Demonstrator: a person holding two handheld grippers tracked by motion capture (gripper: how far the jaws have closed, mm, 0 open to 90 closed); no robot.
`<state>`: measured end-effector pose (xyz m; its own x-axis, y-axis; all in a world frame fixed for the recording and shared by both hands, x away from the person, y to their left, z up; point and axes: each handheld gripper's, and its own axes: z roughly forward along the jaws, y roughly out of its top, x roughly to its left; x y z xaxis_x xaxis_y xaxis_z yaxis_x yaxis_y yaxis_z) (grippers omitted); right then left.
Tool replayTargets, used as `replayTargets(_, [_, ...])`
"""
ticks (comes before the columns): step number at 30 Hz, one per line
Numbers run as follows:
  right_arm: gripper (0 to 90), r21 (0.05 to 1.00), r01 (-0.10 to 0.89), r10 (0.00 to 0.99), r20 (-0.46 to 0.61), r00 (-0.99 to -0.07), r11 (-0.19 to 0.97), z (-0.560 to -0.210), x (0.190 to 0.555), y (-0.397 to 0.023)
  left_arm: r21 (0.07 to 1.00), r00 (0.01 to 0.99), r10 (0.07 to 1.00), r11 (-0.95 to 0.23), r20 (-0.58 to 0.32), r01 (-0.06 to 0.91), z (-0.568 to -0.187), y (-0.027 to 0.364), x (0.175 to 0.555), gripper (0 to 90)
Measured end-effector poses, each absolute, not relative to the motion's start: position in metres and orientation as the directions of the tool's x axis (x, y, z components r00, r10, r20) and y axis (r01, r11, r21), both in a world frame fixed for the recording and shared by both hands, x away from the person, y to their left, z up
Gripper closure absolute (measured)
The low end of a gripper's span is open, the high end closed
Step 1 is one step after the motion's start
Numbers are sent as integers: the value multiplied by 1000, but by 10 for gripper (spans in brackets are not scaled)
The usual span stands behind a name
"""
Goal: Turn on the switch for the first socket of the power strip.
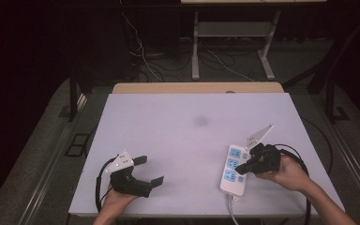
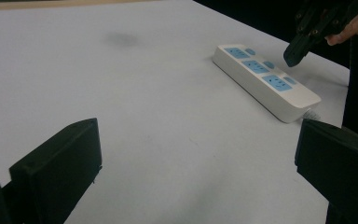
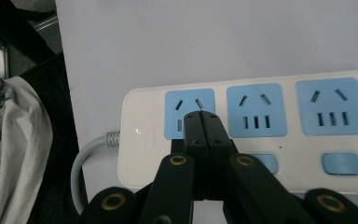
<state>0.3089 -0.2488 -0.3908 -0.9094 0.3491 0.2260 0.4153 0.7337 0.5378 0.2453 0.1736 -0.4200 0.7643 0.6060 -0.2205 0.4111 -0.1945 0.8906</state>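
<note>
**Pressing a switch on the power strip**

Hovering over the lower right of the high view, the right gripper (image 1: 242,169) points its closed jaws at a white power strip (image 1: 230,176) lying near the table's (image 1: 187,131) right front edge. From the right gripper view, the jaws are pressed flat together with nothing between them, their joined tip set above the strip's (image 3: 289,158) nearest blue socket (image 3: 175,114), at centre frame, just ahead of the row of blue switches (image 3: 342,164) along the lower edge. Whether the tip already touches the plastic cannot be told.

At lower left of the high view, the left gripper (image 1: 151,171) rests with jaws wide open and empty, well apart from the strip; in its own view the strip (image 2: 284,95) sits at upper right with the other tool poised above it.

The step in hand appears to be pushing a switch with the shut tip. Doing it well likely means keeping the jaws shut so they act as one blunt finger, drawing the tip back from the socket onto the switch beneath it, and pressing straight down rather than at a slant, since the light strip could skid or tip. The cord (image 3: 91,156) trailing at lower left should stay slack.
</note>
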Motion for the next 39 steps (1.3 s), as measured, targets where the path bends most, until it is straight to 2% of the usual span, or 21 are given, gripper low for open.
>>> replayTargets(15, [895, 641, 448, 429, 198, -881, 623, -366, 311, -271, 893, 762, 608, -187, -223, 410, -420, 174, 245, 0])
replayTargets(17, [854, 659, 455, 446, 197, -873, 599, -363, 311, -275, 893, 763, 607, -187, -222, 409, -420, 174, 245, 0])
replayTargets(20, [784, 688, 462, 474, 192, -859, 559, -359, 310, -282, 893, 763, 607, -187, -223, 409, -419, 174, 245, 0])
replayTargets(25, [604, 725, 477, 523, 189, -831, 497, -354, 309, -290, 894, 762, 607, -183, -224, 409, -419, 175, 245, 0])
replayTargets(33, [115, 755, 515, 629, 178, -757, 406, -349, 304, -300, 895, 762, 607, -180, -225, 407, -419, 175, 245, 0])
replayTargets(34, [104, 760, 521, 640, 184, -746, 389, -349, 303, -302, 895, 763, 607, -180, -225, 407, -419, 175, 245, 0])
replayTargets(36, [2, 763, 526, 656, 183, -732, 374, -349, 299, -304, 896, 763, 606, -180, -224, 407, -418, 176, 245, 0])
replayTargets(39, [2, 772, 532, 675, 188, -714, 347, -352, 292, -308, 896, 763, 606, -180, -224, 406, -418, 176, 245, 0])
